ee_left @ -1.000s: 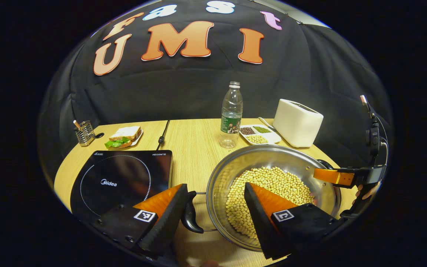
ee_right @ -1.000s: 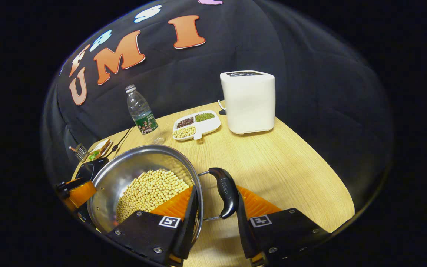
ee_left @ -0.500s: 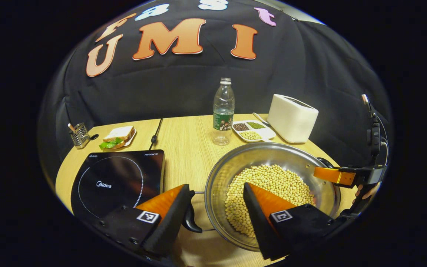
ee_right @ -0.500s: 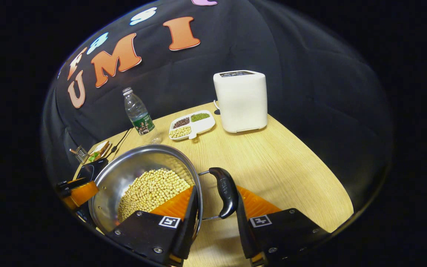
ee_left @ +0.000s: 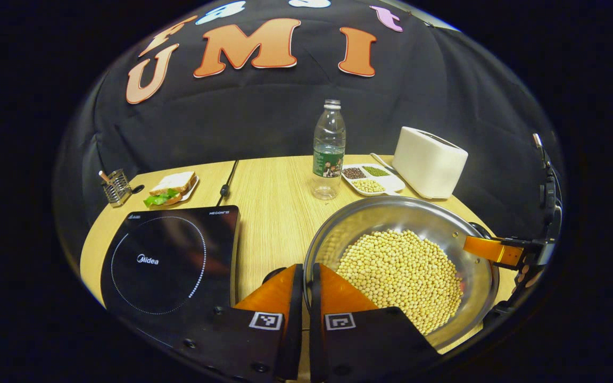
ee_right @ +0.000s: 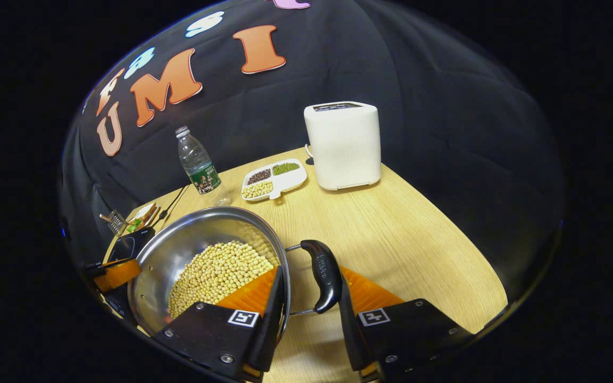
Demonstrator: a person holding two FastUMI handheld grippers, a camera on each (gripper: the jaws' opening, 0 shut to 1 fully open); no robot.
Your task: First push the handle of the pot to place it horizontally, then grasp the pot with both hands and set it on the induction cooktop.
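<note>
Right gripper (ee_right: 309, 298) jaws straddle pot (ee_right: 179, 250) rim and handle (ee_right: 325, 276).

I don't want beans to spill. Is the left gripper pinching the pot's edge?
Touching. Left gripper view: the left gripper is closed on the pot rim, one finger inside, one outside.

Pale wood-grain tabletop (ee_right: 402, 223) with rounded edge, backed by draped black cloth wall (ee_left: 264, 117), dimly lit.

So the pot (ee_left: 402, 266) sat on the counter (ee_left: 274, 207) with beans (ee_left: 399, 271) in it, induction cooktop (ee_left: 171, 260) just to its left. Behind them stood a bottle (ee_left: 329, 149), then a divided tray (ee_left: 373, 179) and toaster (ee_left: 429, 169) to its right. A sandwich plate (ee_left: 171, 190) and wire holder (ee_left: 116, 187) were at the far left.
</note>
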